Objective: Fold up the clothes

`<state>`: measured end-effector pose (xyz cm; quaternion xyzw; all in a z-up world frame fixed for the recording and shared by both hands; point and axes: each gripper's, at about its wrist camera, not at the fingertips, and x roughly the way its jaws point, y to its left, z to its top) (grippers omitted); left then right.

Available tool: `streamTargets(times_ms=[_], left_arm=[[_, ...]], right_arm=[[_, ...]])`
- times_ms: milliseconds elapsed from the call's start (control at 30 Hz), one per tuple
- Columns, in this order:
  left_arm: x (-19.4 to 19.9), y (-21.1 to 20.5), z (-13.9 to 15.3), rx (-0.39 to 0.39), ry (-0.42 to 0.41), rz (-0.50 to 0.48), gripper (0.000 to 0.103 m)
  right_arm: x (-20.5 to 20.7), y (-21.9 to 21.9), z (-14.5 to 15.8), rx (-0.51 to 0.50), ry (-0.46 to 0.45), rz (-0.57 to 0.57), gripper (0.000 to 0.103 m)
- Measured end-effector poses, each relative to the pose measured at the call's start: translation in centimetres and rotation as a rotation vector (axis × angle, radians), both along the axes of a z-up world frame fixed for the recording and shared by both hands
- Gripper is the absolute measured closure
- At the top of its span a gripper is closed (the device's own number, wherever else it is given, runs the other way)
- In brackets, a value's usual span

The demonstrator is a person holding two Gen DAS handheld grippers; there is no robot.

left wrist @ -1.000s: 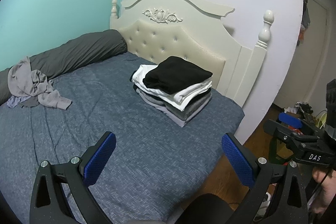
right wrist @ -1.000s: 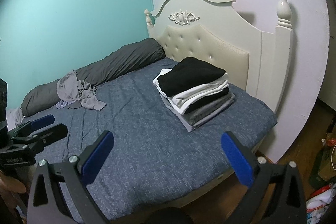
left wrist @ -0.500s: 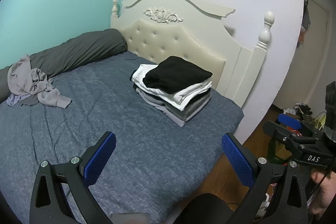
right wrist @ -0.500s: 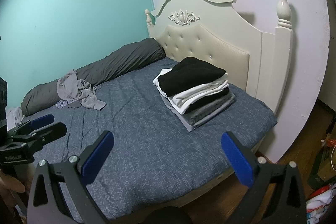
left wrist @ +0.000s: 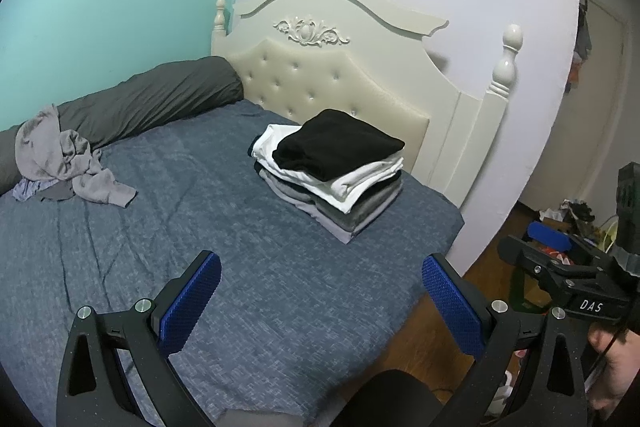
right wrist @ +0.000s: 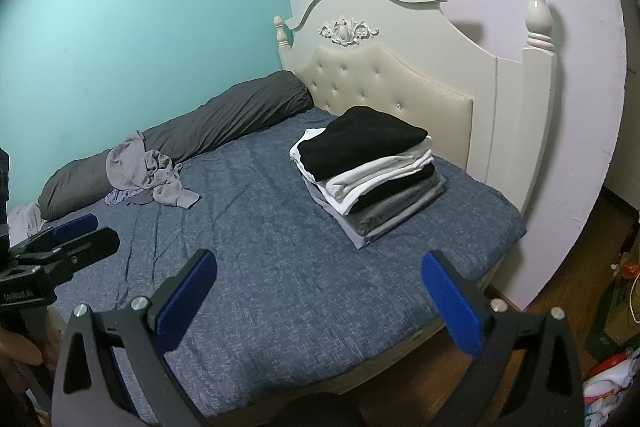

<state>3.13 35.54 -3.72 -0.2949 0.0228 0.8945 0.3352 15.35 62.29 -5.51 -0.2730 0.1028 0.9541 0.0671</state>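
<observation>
Left claw (left wrist: 320, 301) spread wide and empty over the near edge of the bed (left wrist: 248, 267); right claw (right wrist: 316, 299) just as wide, holding nothing; both level, pointing across the mattress; folded stack (left wrist: 332, 171) well ahead by the headboard (left wrist: 340, 79); crumpled grey clothes (left wrist: 64, 163) far left against the dark bolster (left wrist: 152, 99), bare bedding between.
</observation>
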Motion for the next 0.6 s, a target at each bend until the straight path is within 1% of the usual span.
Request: streamTargets(times_ms=[600], left_arm=[[0.16, -0.08, 0.19, 0.004, 0.006, 0.001, 0.001]], right_arm=[[0.02, -0.03, -0.02, 0.0, 0.002, -0.002, 0.0]])
